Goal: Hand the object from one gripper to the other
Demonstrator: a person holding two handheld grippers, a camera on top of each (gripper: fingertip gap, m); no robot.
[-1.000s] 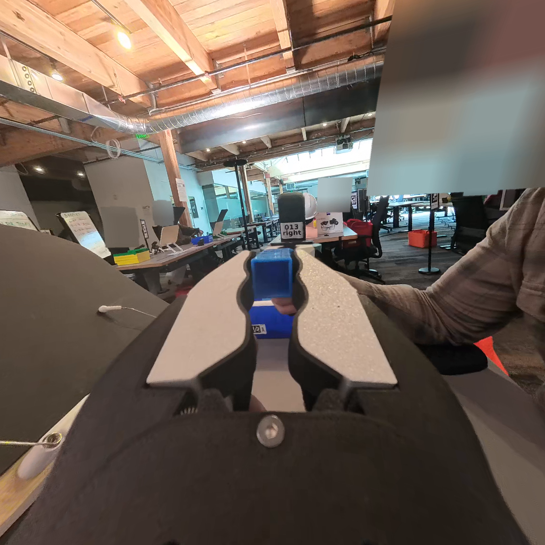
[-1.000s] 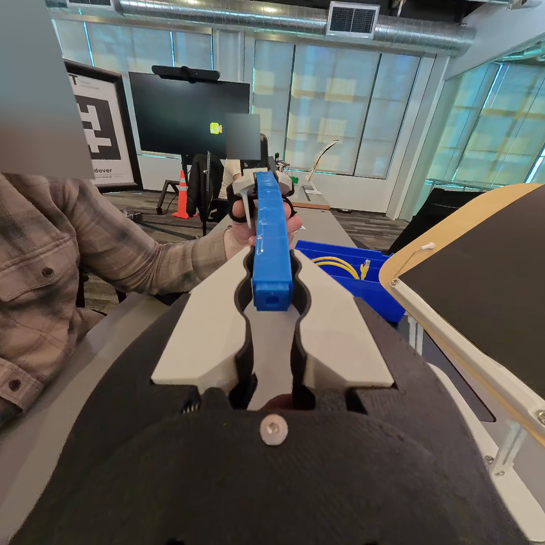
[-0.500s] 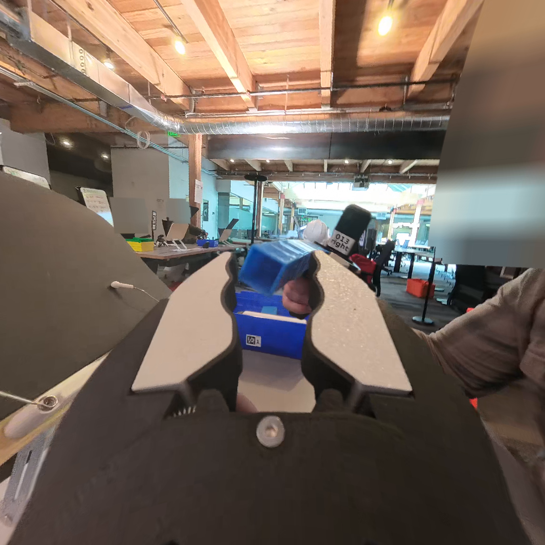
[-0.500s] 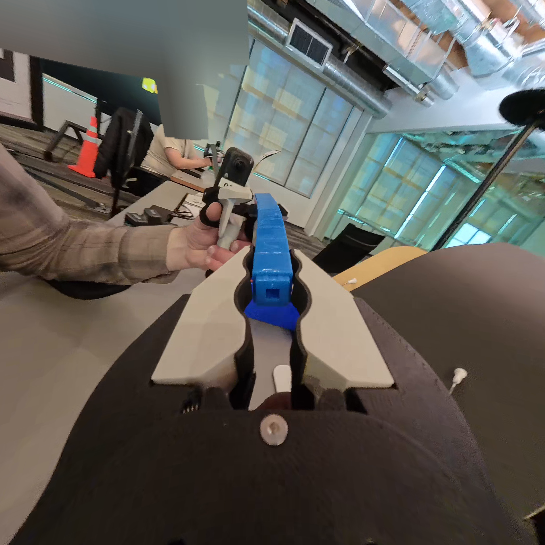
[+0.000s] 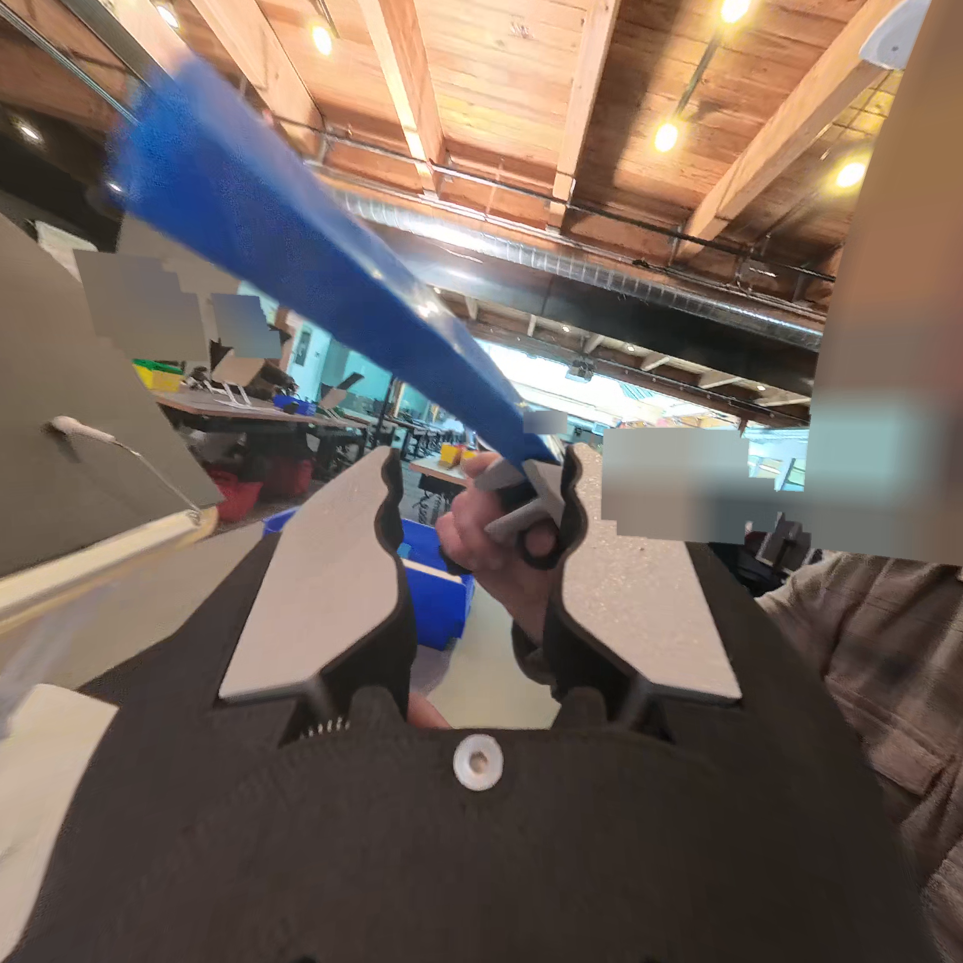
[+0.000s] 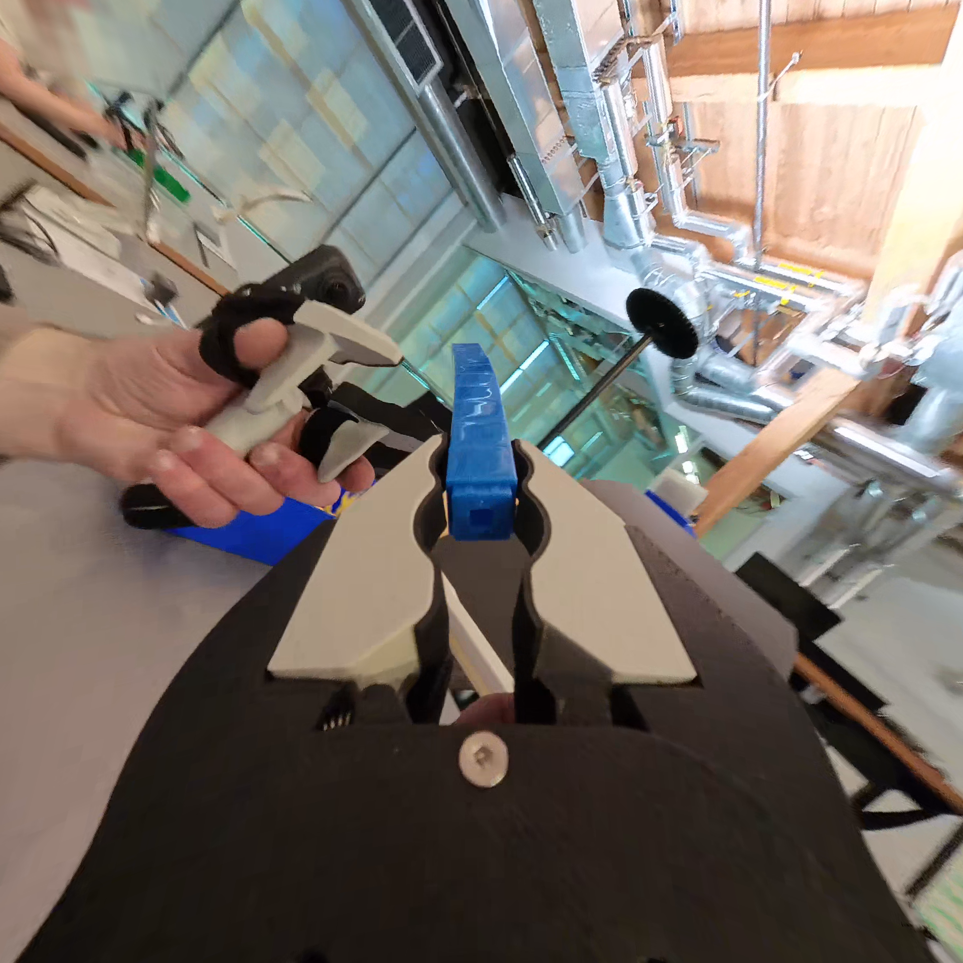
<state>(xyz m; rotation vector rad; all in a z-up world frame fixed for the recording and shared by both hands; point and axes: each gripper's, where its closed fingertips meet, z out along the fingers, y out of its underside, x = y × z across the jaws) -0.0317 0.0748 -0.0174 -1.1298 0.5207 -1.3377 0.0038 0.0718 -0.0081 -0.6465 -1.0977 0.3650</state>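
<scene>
— Which gripper had the blue bar just then?

— The right gripper [image 6: 482,487]. Its two grey fingers were clamped on one end of the long blue bar [image 6: 478,448], and the rest of the bar stuck out forward and upward, away from the counter [image 6: 78,599].

— And the left one?

— The left gripper [image 5: 482,500] stood wide open with nothing between its fingers. From its own camera the blue bar [image 5: 292,271] ran as a blurred diagonal from the upper left down to the far gripper, well above its fingers and not touching them.

— Could you see the person's hands?

— From the right side, yes: a hand [image 6: 156,417] off to the left held the other gripper's handle, one finger through a black loop, clear of the bar. The left view showed a hand [image 5: 490,531] on a grey trigger, just between its open fingers.

— Anything underneath?

— A blue bin [image 5: 435,599] sat on the grey counter below the grippers.
</scene>
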